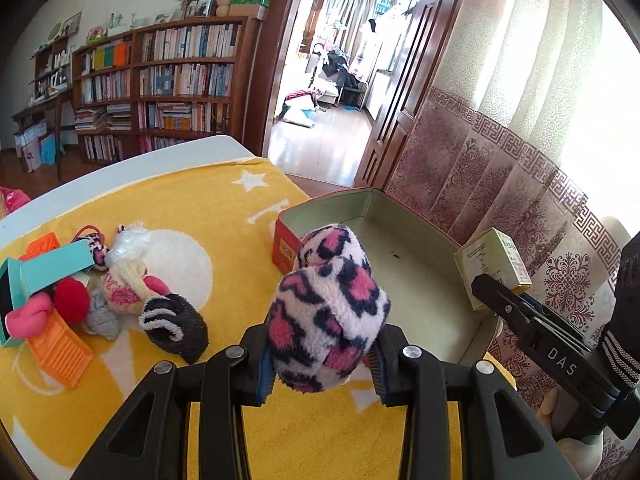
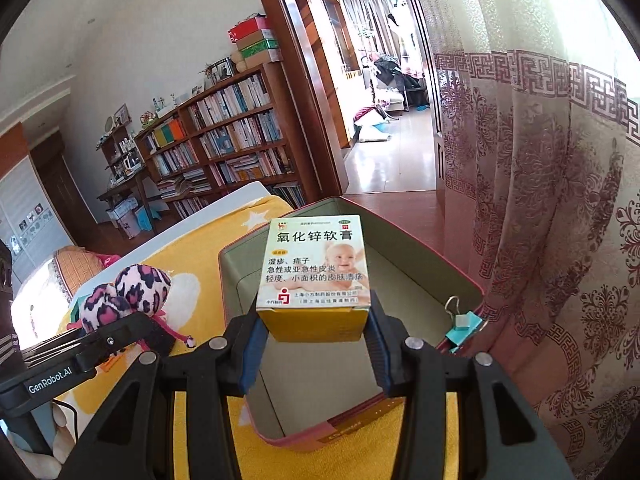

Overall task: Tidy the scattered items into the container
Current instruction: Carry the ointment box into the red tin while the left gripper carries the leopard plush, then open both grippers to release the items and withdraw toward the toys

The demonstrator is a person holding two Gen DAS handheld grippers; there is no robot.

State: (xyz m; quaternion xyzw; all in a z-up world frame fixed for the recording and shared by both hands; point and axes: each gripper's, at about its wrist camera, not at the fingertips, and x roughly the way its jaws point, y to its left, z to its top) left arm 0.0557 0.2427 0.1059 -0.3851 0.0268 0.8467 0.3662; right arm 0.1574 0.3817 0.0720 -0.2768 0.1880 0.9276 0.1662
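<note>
Between the blue pads of the left gripper (image 1: 320, 364) sits a fluffy pink leopard-print sock (image 1: 326, 312), clenched from both sides and lifted clear of the yellow towel (image 1: 192, 216) below. Just to its right, the right gripper (image 2: 314, 346) grasps a small ointment box (image 2: 316, 268) by its lower end, the printed face turned up toward the camera; the box hangs over the open tin container (image 1: 432, 280), which stands at the right end of the towel, near the patterned curtain (image 1: 500, 160). The container has a red outer wall and a pale green inside. A teal binder clip (image 2: 464, 326) rests against its right rim, seen from the right wrist view. To the left on the towel lies the remaining pile: a dark striped sock (image 1: 176, 326) nearest the grippers, a grey sock (image 1: 102, 316), a red ball (image 1: 72, 300), a pink lip-shaped toy (image 1: 28, 316), a teal box (image 1: 56, 266), an orange ribbed piece (image 1: 60, 352) and a pale knitted sock (image 1: 128, 280). Farther off stand a bookshelf (image 1: 160, 80) and an open doorway (image 1: 340, 60).
</note>
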